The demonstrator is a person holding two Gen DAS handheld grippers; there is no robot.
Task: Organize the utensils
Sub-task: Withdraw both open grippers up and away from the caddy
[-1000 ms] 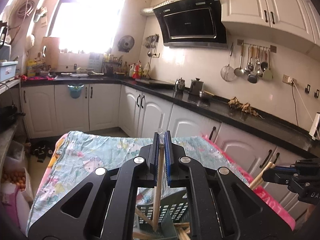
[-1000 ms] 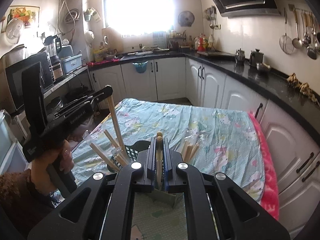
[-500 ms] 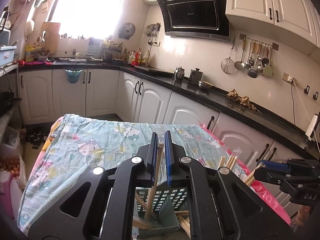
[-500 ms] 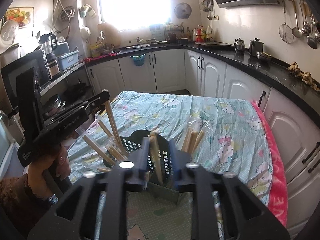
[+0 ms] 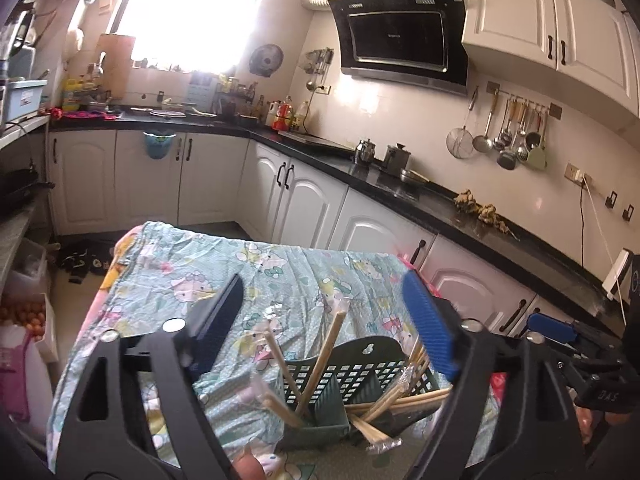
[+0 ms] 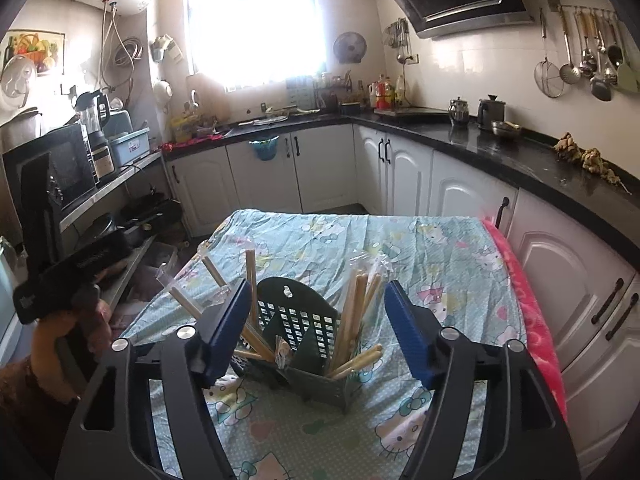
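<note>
A dark green slotted utensil holder (image 5: 352,376) (image 6: 304,332) stands on the table's cartoon-print cloth (image 6: 400,248). Several wooden chopsticks (image 5: 324,364) (image 6: 354,316), some in clear wrappers, lean in its compartments. My left gripper (image 5: 324,324) hovers over the holder, its jaws opening, and the pads press on nothing; the chopsticks stand free below them. My right gripper (image 6: 318,320) faces the holder from the near side, its jaws opening too, with the holder and chopsticks seen between them but untouched. A person's hand (image 6: 60,324) holds the left gripper's body at the left of the right wrist view.
White cabinets under a black counter (image 6: 520,156) run along the far wall and the right side. A range hood (image 5: 400,36) and hanging ladles (image 5: 512,136) are on the wall. A pink towel (image 6: 532,320) edges the table's right side. Shelves with appliances (image 6: 60,168) stand left.
Both grippers were shut on a chopstick each and have spread their jaws wide. The chopsticks now stand loose in the holder. Both grippers have drawn back a little from it.
</note>
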